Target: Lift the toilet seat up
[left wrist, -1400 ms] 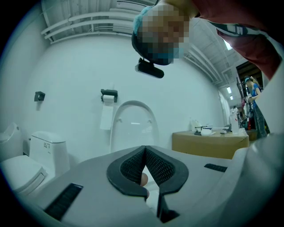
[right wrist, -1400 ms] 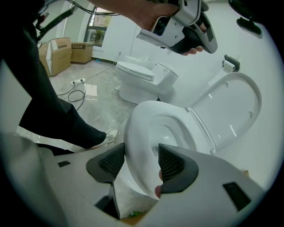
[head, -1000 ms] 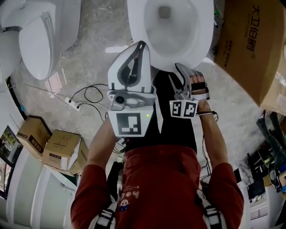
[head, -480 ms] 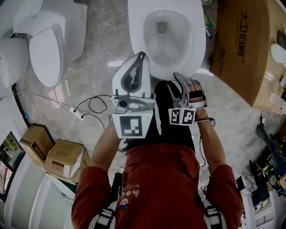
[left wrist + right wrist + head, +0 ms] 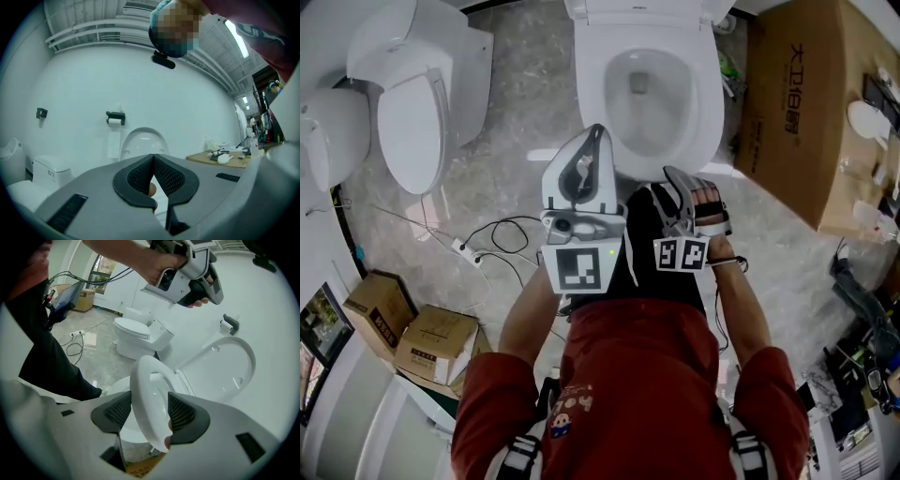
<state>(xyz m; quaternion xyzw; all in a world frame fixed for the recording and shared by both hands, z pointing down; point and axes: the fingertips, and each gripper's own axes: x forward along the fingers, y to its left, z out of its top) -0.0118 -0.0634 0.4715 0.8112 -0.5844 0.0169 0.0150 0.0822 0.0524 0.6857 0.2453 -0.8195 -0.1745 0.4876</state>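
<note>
**Obs 1:** Grey stone floor (image 5: pixel 506 159). White toilet (image 5: pixel 647 84) straight ahead, second toilet (image 5: pixel 412 103) to the left, cardboard box (image 5: pixel 797 103) to the right. Where's the seat?

**Obs 2:** Tilted. The toilet seat (image 5: pixel 147 376) stands up off the bowl, short of the raised lid (image 5: pixel 225 366). The right gripper (image 5: pixel 147 404) has its fingers pinching the seat's front rim, one pad on each side.

**Obs 1:** And the left gripper (image 5: pixel 153 157)?

**Obs 2:** Held up, clear of the seat. Fingers pressed together at the tips, nothing gripped.

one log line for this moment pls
right gripper: shut on toilet seat | seat: tilted up, short of lid | lid: upright | left gripper: shut, empty
</note>
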